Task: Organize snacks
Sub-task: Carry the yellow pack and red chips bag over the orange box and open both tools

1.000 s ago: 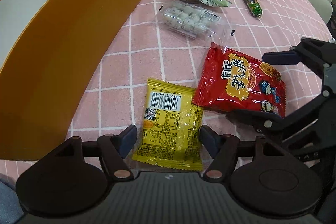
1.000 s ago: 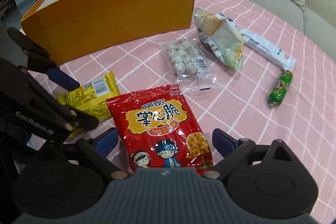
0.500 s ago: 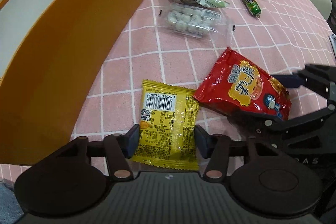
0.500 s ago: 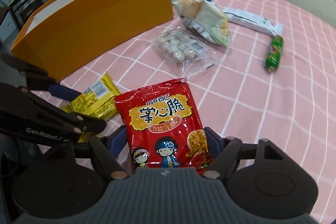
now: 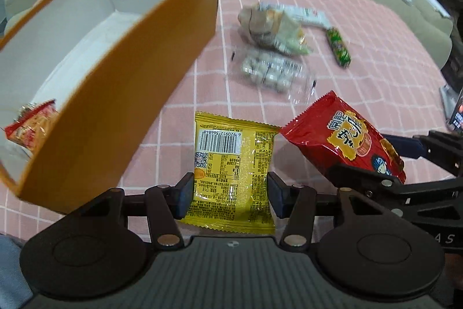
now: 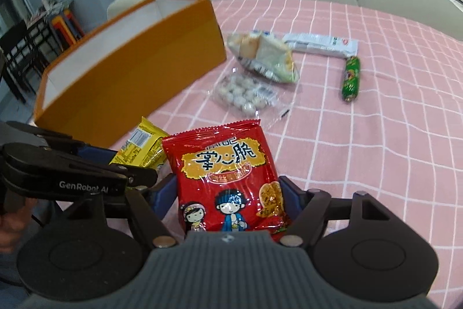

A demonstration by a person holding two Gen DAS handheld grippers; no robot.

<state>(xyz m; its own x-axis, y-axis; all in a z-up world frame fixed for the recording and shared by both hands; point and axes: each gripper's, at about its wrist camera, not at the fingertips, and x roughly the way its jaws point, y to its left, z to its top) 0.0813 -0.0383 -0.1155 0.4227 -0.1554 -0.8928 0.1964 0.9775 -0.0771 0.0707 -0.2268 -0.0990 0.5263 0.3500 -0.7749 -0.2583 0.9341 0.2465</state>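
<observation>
Crinkly yellow foil snack packet, barcode side up, pinched across its lower half between the nearly closed jaws of the left gripper and lifted clear of the pink checked tabletop, just beside the near long wall of the open orange cardboard box. Glossy red snack bag with cartoon figures, clamped the same way at its bottom edge by the right gripper, raised alongside. Inside the box, at its near end, one red packet. Toward the tabletop's far edge, a clear tray of pale round sweets and a green sausage-shaped stick. Both held packs likely light, soft and slippery; best gripped at flat seams, gently, contents probably brittle.
</observation>
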